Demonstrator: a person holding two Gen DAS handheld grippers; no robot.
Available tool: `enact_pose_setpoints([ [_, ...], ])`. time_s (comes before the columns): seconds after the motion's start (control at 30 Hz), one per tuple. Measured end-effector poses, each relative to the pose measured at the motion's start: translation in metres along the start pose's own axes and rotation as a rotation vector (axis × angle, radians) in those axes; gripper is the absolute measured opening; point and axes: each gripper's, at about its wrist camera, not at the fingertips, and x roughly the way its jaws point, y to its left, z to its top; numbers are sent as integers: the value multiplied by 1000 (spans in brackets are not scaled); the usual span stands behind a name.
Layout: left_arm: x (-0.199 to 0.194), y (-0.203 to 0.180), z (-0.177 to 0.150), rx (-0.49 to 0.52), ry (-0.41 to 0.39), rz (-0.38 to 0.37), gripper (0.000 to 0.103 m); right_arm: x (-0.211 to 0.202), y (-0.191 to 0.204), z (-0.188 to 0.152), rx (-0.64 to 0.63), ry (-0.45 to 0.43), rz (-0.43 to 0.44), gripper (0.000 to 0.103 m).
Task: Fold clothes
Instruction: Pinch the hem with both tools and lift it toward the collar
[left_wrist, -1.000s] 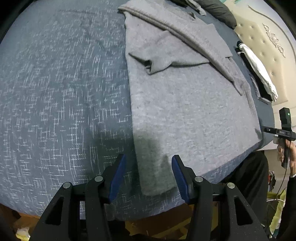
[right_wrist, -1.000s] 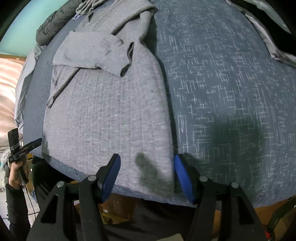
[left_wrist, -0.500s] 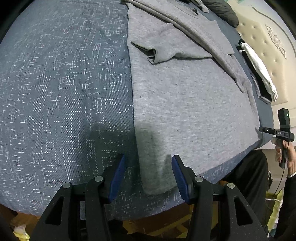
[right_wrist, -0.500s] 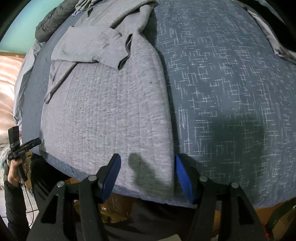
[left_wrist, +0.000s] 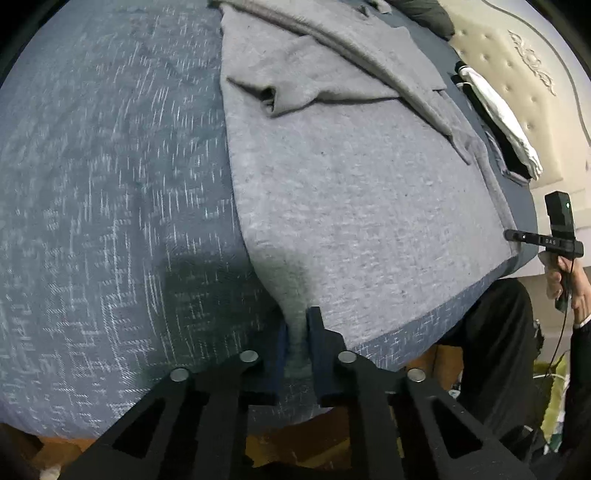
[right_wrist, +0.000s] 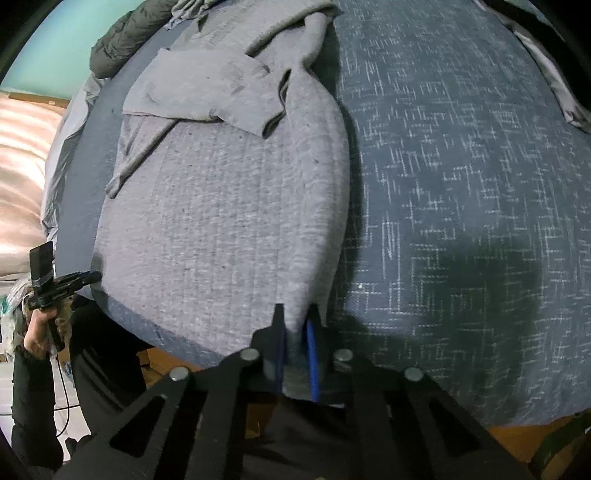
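A grey long-sleeved top (left_wrist: 351, 206) lies flat on the bed, its sleeves folded across the chest at the far end. My left gripper (left_wrist: 297, 321) is closing on the near left corner of its hem, and the cloth bunches up between the blue pads. In the right wrist view the same top (right_wrist: 229, 221) spreads to the left. There my right gripper (right_wrist: 295, 314) is closing on the near right corner of the hem, with grey fabric pinched between the pads.
The bed carries a blue-grey cover with white flecks (left_wrist: 110, 221). Against a beige tufted headboard (left_wrist: 517, 55) lies a white and black garment (left_wrist: 498, 118). A dark jacket (right_wrist: 122, 40) sits at the far end. A hand (left_wrist: 565, 280) holds a black device beside the bed edge.
Both grippers went from open over the hem corners to closed on them. The fabric at each corner is now gathered and pulled up between the pads.
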Motion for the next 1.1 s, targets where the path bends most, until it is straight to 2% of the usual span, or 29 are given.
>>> enact_pose_setpoints([
  [0.43, -62, -15, 32, 32, -138, -60, 5, -42, 10, 34, -45, -92, 38, 4],
  [0.63, -81, -19, 70, 11, -201, -78, 5, -70, 23, 67, -58, -147, 54, 4],
  [0.83, -98, -16, 122, -23, -249, -91, 5, -92, 29, 108, -30, -206, 95, 4],
  [1.1, -109, 7, 206, -58, -280, -82, 5, -109, 33, 191, 10, -266, 131, 4],
])
